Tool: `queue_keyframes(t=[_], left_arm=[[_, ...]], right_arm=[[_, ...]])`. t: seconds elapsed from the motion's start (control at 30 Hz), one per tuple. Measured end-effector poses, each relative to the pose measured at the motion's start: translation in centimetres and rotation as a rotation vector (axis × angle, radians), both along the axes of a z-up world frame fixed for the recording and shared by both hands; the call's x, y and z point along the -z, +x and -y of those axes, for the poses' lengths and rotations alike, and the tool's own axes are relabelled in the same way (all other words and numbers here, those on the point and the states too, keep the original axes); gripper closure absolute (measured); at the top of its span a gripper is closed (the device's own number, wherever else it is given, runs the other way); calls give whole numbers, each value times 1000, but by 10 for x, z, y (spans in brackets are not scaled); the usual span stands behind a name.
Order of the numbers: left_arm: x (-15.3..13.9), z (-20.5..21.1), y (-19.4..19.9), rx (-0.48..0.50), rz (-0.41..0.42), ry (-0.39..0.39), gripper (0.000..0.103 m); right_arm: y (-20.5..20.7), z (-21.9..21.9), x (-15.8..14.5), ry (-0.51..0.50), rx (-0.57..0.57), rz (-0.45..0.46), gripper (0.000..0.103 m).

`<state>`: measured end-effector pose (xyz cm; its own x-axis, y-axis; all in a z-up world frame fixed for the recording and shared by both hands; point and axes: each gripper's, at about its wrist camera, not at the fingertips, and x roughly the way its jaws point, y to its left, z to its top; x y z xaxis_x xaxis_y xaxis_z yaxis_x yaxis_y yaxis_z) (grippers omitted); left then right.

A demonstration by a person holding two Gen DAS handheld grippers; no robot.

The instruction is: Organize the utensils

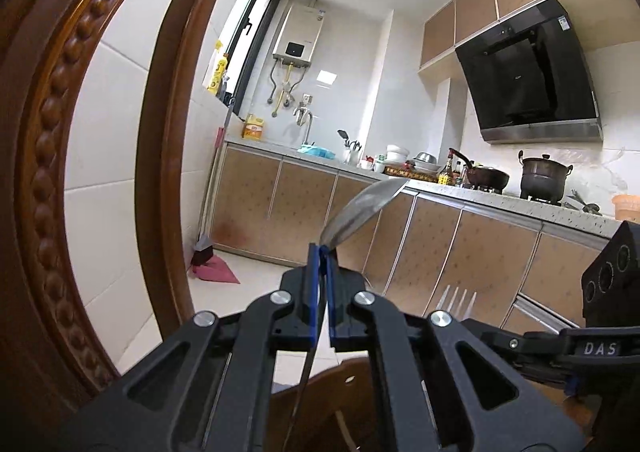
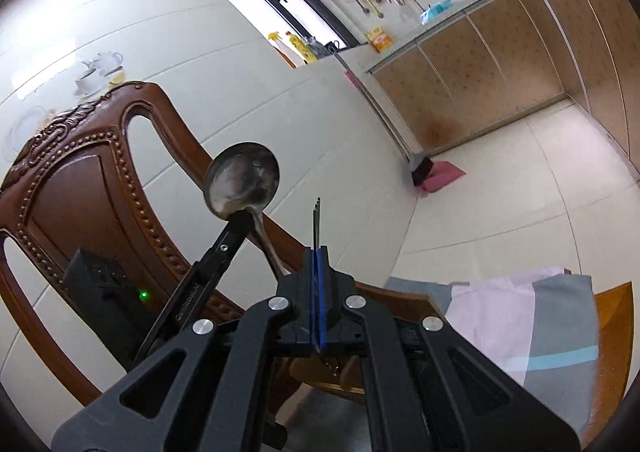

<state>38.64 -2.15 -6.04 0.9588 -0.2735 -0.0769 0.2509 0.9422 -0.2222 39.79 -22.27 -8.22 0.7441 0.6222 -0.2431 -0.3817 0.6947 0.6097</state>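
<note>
Left tongs (image 1: 322,252) are clamping one metal spoon (image 1: 360,208), right tongs (image 2: 319,252) are clamping one fork (image 2: 316,220), both hovering beside one carved wooden chair (image 2: 80,180).

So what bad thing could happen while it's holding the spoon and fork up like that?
1. The left hand-held gripper pinches the spoon only by its thin handle, so it might twist or slip out.
2. The fork in the right hand-held gripper is close beside the spoon; they could knock together.
3. The wooden chair is close; a swing might hit it.
</note>
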Motion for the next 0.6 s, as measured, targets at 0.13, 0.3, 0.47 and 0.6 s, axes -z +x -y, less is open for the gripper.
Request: queue_keyframes(t=[0.13, 0.3, 0.47, 0.6], left_arm=[[9, -1, 0, -12, -29, 2, 99], [12, -4, -11, -37, -51, -1, 89], [10, -8, -38, -48, -54, 8, 73], [10, -12, -69, -56, -53, 23, 52]], right_arm=[[0, -1, 7, -12, 10, -22, 100], [-11, 3, 11, -47, 39, -46, 93], [-28, 13, 9, -73, 59, -47, 80], [-52, 23, 16, -110, 74, -66, 75]])
